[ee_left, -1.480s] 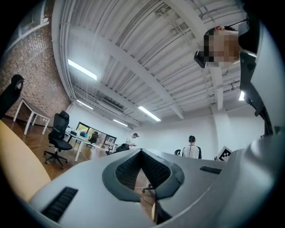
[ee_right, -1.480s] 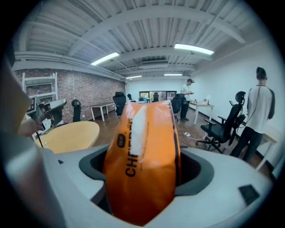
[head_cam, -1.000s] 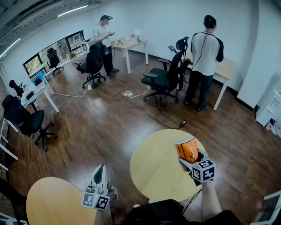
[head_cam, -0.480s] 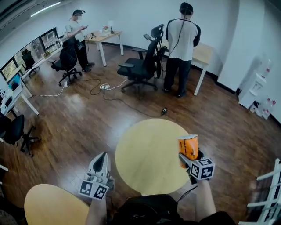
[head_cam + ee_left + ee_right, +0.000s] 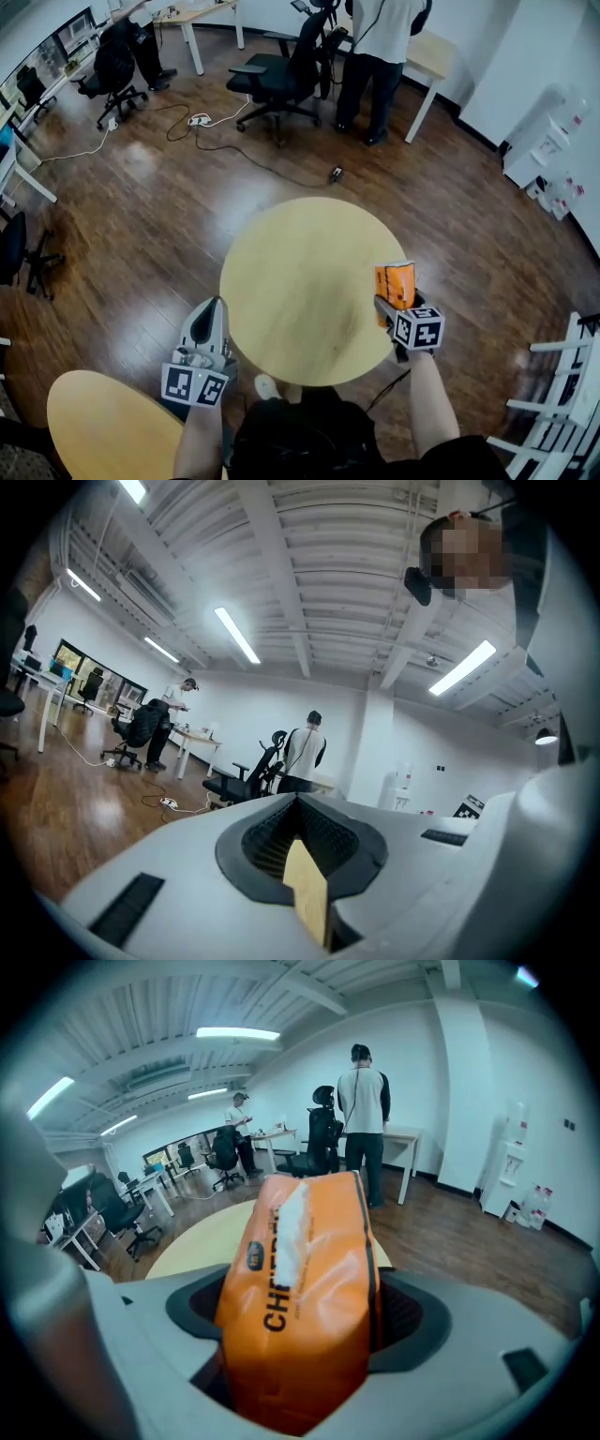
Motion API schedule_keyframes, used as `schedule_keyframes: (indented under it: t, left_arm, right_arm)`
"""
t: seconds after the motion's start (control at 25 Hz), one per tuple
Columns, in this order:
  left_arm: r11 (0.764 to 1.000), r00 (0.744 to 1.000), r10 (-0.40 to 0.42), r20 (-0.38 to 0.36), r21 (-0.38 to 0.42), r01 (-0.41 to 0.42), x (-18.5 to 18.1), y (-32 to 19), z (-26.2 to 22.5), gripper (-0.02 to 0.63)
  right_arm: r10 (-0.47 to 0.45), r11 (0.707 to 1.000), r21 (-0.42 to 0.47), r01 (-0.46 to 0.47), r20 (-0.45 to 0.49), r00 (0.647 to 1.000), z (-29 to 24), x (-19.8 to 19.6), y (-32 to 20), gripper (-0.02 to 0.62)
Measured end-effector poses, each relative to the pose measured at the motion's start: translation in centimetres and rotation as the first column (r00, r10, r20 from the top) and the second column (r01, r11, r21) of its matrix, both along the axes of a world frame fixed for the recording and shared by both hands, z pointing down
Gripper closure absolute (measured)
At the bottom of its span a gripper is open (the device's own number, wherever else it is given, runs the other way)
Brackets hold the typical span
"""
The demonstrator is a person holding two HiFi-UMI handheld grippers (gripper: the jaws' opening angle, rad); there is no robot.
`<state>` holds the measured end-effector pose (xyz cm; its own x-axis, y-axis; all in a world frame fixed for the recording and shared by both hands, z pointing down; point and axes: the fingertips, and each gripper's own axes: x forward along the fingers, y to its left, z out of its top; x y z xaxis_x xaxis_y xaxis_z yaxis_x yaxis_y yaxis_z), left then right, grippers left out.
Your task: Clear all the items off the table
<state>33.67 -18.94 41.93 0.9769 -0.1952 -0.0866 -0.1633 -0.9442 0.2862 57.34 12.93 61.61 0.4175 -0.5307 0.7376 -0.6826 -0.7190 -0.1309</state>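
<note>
An orange snack packet (image 5: 395, 284) (image 5: 305, 1279) stands upright in my right gripper (image 5: 398, 305), whose jaws are shut on its sides, over the right edge of the round wooden table (image 5: 291, 281). The packet has black lettering and a white patch. My left gripper (image 5: 208, 328) hangs beside the table's left front edge, over the floor, shut with nothing in it. In the left gripper view its grey jaws meet (image 5: 305, 855) and point out into the room. The table top shows bare wood.
A second round table (image 5: 103, 427) lies at the lower left. Beyond the table stand black office chairs (image 5: 277, 75), a person by a desk (image 5: 431, 56), cables on the wooden floor (image 5: 202, 122) and white furniture (image 5: 562, 403) at the right.
The head view has tipped down and come closer to the table. Both grippers keep their places relative to it, the right one still gripping the orange packet.
</note>
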Motion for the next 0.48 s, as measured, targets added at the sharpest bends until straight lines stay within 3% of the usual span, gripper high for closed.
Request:
schedule_keyframes:
  t: [0.24,0.48]
  left_arm:
    - [1.000,0.997,0.020,0.071,-0.017,-0.019,4.1,0.8,3.5,0.604]
    - [1.000,0.989,0.013,0.148,-0.023,-0.010,4.3,1.9,5.9,0.604]
  right_arm:
    - [0.069,0.994,-0.091,-0.062,0.069,0.995,7.6,2.0,0.7,0.169]
    - [0.132,0.983,-0.144,-0.115,0.116,0.984,11.0,2.8,1.2,0.166]
